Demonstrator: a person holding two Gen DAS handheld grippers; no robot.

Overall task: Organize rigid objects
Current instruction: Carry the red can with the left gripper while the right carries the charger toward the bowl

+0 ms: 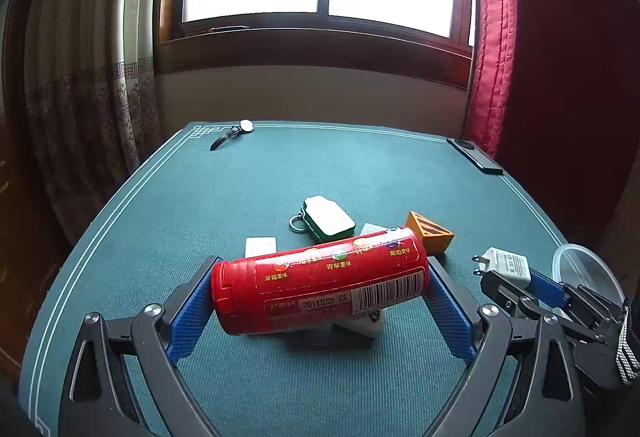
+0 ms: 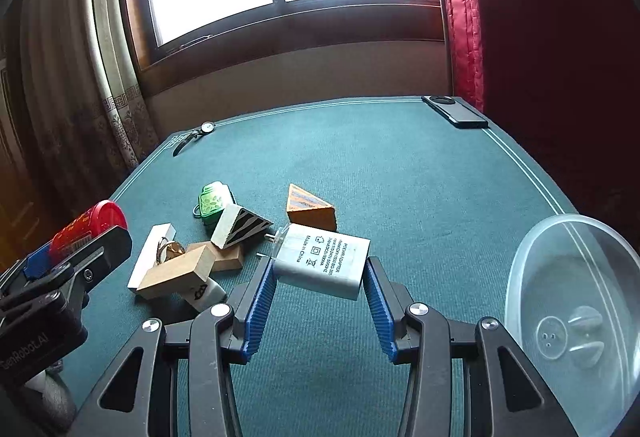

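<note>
My left gripper is shut on a red cylindrical candy can, held sideways above the green table; the same can shows at the left of the right wrist view. My right gripper is shut on a white power adapter, prongs pointing away; the adapter also appears at the right in the left wrist view. A clear plastic container stands at the right, beside the right gripper. Loose on the table lie wooden blocks, an orange wedge, a striped wedge and a green keychain case.
A wristwatch lies at the far left corner of the table and a black phone at the far right edge. Curtains hang left and right of the window behind. Bare green cloth lies between the pile and the far edge.
</note>
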